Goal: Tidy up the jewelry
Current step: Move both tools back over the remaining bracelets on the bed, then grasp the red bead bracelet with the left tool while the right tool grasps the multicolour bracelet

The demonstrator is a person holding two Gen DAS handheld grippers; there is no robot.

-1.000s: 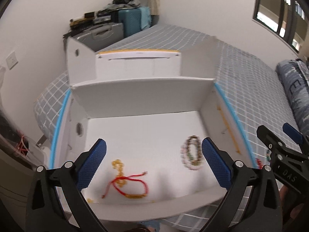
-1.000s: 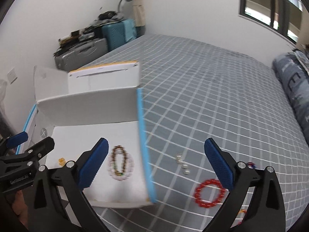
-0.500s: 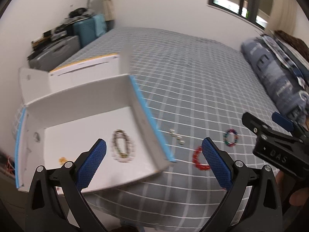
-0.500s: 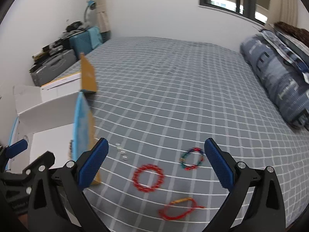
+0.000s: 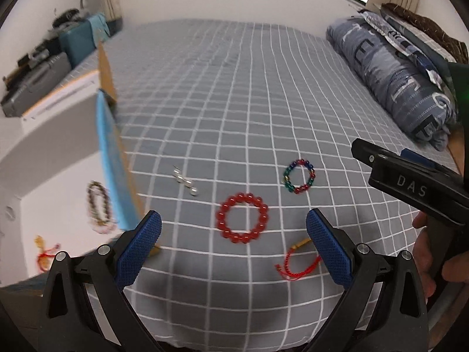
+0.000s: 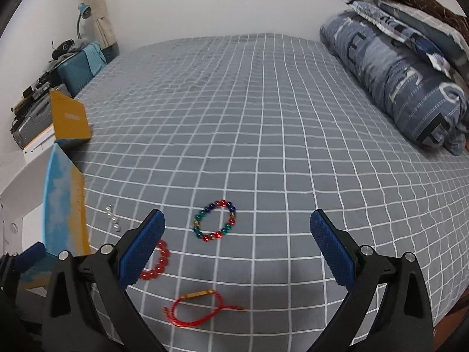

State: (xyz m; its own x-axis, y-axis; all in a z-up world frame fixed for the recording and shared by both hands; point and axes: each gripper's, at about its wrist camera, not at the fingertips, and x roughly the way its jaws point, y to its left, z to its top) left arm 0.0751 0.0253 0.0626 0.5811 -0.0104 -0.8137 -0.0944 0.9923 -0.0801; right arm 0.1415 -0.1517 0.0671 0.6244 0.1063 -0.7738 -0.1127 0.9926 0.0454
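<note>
Jewelry already sorted sits far left in the white box (image 5: 55,176): a brown-and-pink beaded bracelet (image 5: 99,206) and a red-and-gold corded piece (image 5: 44,253) lie on its floor, behind the blue-edged side wall (image 5: 112,161). Just right of that wall, on the grey checked bedspread (image 5: 234,88), lies a short string of clear beads (image 5: 185,181), then the red bead bracelet (image 5: 242,218), with a red cord bracelet (image 5: 296,261) nearer the camera and the multicoloured bead bracelet (image 5: 299,176) a little farther off. The left gripper (image 5: 233,246) hangs over the bedspread with its blue pads spread wide apart and nothing between them, the red bead bracelet roughly centred ahead. The right gripper (image 6: 237,246) is likewise spread and empty, the multicoloured bead bracelet ahead of it; in the left wrist view its black body fills the right edge. My guess is that a pick of a loose piece comes next. The risks: pads closing on the soft bedspread and pinching fabric along with the beads; a round bead slipping out of a shallow pinch; the thin cord being missed altogether; and both tools, working close together over neighbouring bracelets, knocking each other or nudging the box wall on the way across.
</note>
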